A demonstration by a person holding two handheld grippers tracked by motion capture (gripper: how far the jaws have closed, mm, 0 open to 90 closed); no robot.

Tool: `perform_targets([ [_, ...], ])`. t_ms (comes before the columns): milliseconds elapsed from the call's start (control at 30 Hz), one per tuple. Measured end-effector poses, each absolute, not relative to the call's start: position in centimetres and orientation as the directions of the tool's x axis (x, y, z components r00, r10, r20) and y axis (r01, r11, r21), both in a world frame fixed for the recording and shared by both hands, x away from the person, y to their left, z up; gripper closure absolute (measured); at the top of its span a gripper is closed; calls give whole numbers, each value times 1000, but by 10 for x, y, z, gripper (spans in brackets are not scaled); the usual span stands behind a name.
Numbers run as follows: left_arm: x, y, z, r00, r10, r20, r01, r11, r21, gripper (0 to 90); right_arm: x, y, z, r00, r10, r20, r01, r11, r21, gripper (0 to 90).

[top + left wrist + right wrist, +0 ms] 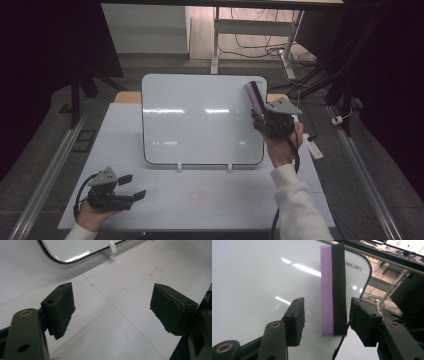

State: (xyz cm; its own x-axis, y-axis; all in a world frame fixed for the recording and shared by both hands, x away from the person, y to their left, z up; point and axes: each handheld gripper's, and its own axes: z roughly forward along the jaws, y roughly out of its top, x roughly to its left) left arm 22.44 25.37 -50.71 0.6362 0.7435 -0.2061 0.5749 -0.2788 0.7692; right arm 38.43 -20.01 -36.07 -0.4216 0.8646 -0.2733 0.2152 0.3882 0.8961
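The left gripper (131, 186), held low over the near left of the pale grey table (210, 200), points right with its jaws wide apart and empty, idle. Farther off, the right gripper (257, 116) is raised on an upright forearm at the upper right corner of the glossy white rectangular whiteboard (200, 120). Its jaws are parted either side of the purple-and-black block eraser (333, 290), not pressing it; the step appears to be taking or releasing the eraser, so the next move calls for closing squarely on its flat faces.

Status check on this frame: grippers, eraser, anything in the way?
Left gripper open, idle over the table. Right gripper open, jaws either side of the eraser, which stands against the whiteboard; contact unclear. Nothing in the way.
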Motion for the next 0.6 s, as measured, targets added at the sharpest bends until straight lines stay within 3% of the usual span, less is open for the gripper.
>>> perform_targets([
  [300,224,254,-506,635,746,-200,566,-273,778,205,352,-225,-384,-517,826,-225,222,383,896,420],
  [600,225,254,-508,634,747,-199,568,-275,775,205,317,-255,-433,-643,753,-140,246,376,893,410],
])
